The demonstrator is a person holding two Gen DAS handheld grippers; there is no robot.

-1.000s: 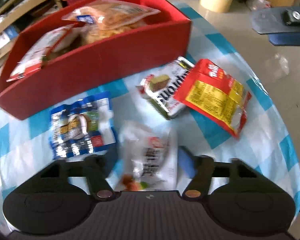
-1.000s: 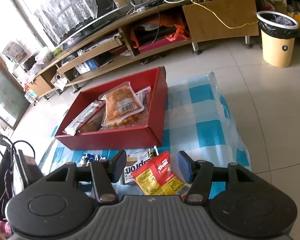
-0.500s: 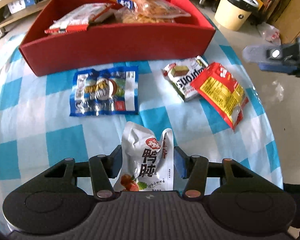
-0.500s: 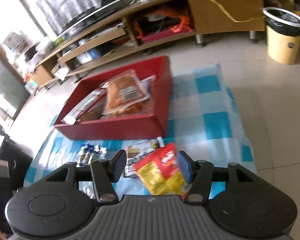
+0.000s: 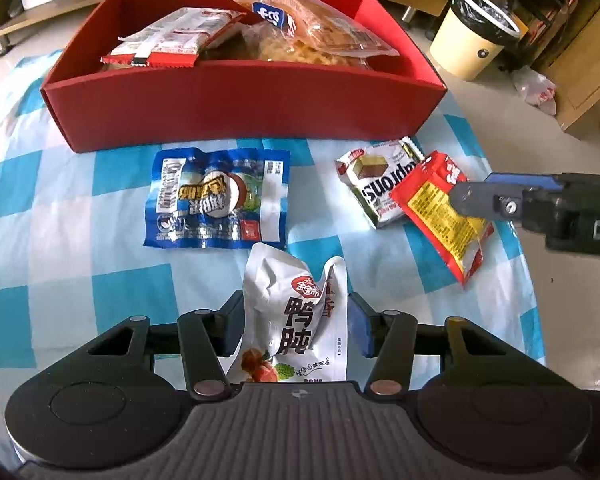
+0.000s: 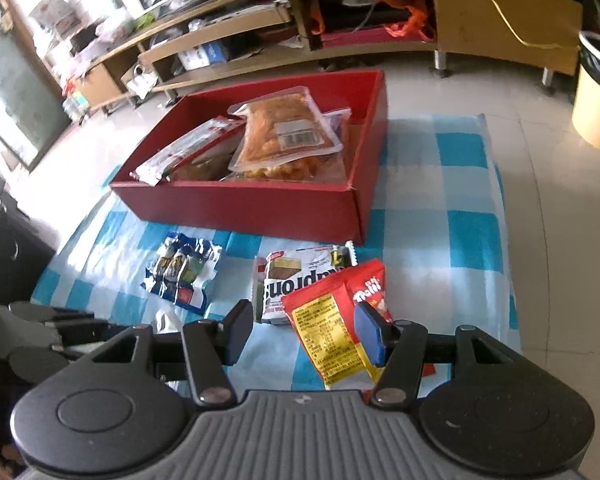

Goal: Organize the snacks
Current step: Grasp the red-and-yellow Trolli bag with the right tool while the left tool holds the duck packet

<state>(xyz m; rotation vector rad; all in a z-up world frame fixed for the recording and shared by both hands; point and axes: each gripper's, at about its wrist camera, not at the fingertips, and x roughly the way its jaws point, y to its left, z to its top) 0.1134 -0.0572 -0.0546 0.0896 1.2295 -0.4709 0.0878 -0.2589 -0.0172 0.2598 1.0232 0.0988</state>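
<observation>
Beside the red box (image 5: 236, 112) on a blue-checked cloth (image 5: 52, 216), the left wrist view shows the left gripper (image 5: 296, 330) with its fingers close on either side of a white pouch (image 5: 296, 320), apparently pinching its crumpled lower half; whether the pouch is lifted cannot be told. A blue packet (image 5: 220, 200) lies flat just in front of the box, and a wafer pack (image 5: 380, 184) sits near the box's right corner, overlapped by a red-and-yellow bag (image 5: 440, 216). Thin and soft, the pouch looks light and likely to buckle, so a hold across its flat body seems safest.

From the right wrist view, the right gripper (image 6: 304, 332) stands wide open and holds nothing, poised over the red-and-yellow bag (image 6: 332, 332), whose right edge lies behind the blue pad (image 6: 368, 334). The wafer pack (image 6: 300, 276) lies between that bag and the red box (image 6: 260, 204), which already holds several snack bags. This bag appears puffy and slick; a grip at its middle looks best.
</observation>
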